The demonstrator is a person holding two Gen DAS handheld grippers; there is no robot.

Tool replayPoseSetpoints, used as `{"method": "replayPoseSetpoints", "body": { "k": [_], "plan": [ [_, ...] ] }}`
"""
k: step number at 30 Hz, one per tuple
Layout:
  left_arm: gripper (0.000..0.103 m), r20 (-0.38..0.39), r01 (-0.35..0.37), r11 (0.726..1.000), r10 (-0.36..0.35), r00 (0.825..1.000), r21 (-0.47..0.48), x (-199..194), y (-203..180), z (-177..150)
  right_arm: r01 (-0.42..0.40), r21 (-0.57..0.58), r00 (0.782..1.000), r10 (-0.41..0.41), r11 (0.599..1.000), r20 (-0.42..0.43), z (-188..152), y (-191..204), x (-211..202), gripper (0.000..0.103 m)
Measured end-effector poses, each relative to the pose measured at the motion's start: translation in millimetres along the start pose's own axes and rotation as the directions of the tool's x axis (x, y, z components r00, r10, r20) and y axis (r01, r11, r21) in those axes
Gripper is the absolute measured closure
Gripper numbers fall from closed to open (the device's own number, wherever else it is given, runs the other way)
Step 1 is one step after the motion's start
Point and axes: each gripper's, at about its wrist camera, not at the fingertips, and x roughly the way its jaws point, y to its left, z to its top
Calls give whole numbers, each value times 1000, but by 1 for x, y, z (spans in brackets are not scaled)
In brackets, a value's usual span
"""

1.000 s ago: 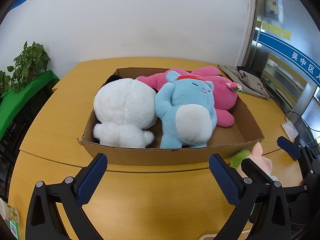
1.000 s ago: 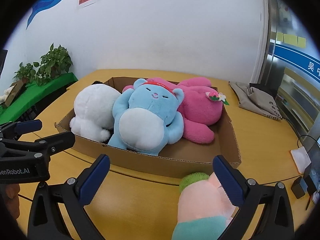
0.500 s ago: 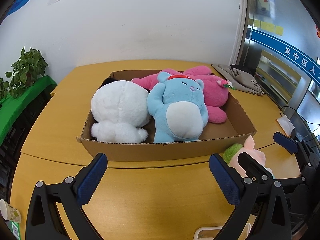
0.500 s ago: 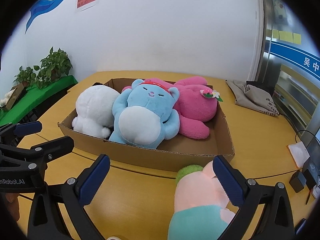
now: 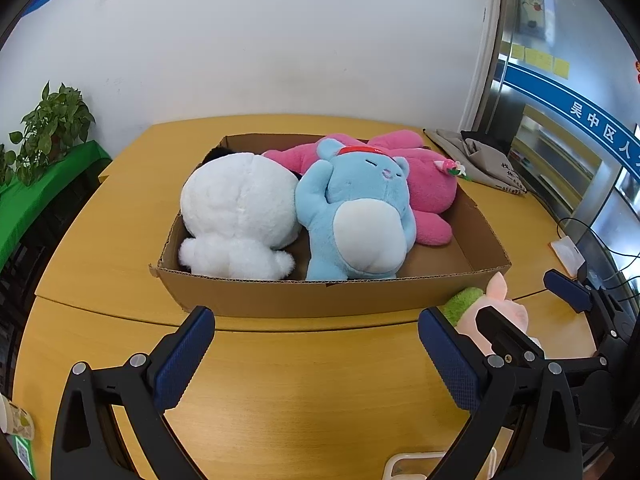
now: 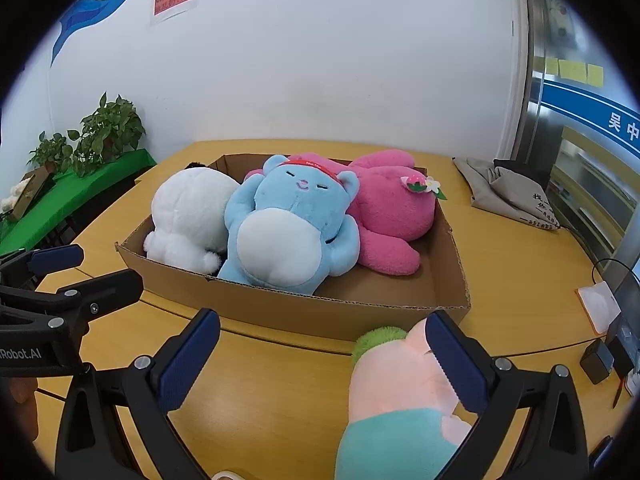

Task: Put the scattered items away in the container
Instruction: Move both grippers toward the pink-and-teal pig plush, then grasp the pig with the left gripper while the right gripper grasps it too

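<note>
Cardboard box (image 5: 328,300) on the yellow surface (image 5: 280,376) held white (image 5: 240,208), blue (image 5: 356,216) and pink (image 6: 392,208) plush toys. A peach plush (image 6: 396,380) lay outside, touching the right gripper (image 6: 324,360)'s right pad; both grippers' jaws, the left gripper (image 5: 316,352) included, stood released.

The left gripper (image 5: 316,350) hung level with its blue-padded fingers (image 5: 182,356) spread wide and nothing between them. The right gripper (image 6: 324,358) sat just beside it, its jaws equally wide apart; its right finger (image 6: 456,360) lay against something soft, the left finger (image 6: 188,358) free of contact.
</note>
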Motion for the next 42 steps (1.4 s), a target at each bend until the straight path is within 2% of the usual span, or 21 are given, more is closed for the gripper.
{"method": "replayPoseSetpoints", "body": {
  "k": [18, 21, 23, 26, 29, 31, 33, 35, 38, 39, 40, 42],
  "plan": [
    [0, -10, 11, 1000, -11, 1000, -1, 3, -5, -2, -1, 8, 1000, 1, 1000, -12, -6, -4, -1, 0],
    [0, -38, 56, 998, -57, 998, -18, 10, -7, -2, -7, 12, 1000, 7, 1000, -12, -9, -7, -5, 0],
    [0, -60, 94, 995, -96, 994, -36, 15, -9, -2, -38, 29, 999, 38, 999, -9, -11, -13, -11, 0],
    [0, -115, 206, 975, -215, 970, -83, 27, -15, -3, -54, 49, 999, 53, 997, 3, -21, -30, -29, 0],
    [0, -175, 257, 963, -269, 947, -84, 45, -31, -7, -16, 56, 1000, 16, 998, 4, -38, -51, -47, 0],
    [0, -214, 284, 955, -295, 931, -79, 55, -47, -11, 21, 44, 999, -20, 999, -25, -52, -63, -49, 0],
    [0, -249, 339, 936, -353, 902, -97, 69, -63, -15, 40, 34, 996, -37, 999, -78, -68, -71, -43, 0],
    [0, -289, 373, 921, -390, 874, -115, 83, -81, -20, 26, 53, 989, -18, 998, -144, -85, -77, -29, 0],
    [0, -338, 406, 906, -420, 842, -115, 100, -106, -27, 14, 85, 972, 6, 996, -233, -110, -83, -5, 0],
    [0, -354, 416, 902, -429, 831, -116, 105, -114, -29, -17, 112, 968, 44, 994, -248, -116, -86, 0, 0],
    [0, -366, 418, 901, -430, 825, -116, 109, -120, -30, -59, 145, 963, 95, 988, -254, -121, -89, 5, 1],
    [0, -381, 417, 901, -428, 820, -116, 116, -129, -31, -84, 177, 962, 127, 981, -244, -124, -92, 8, 1]
  ]
}}
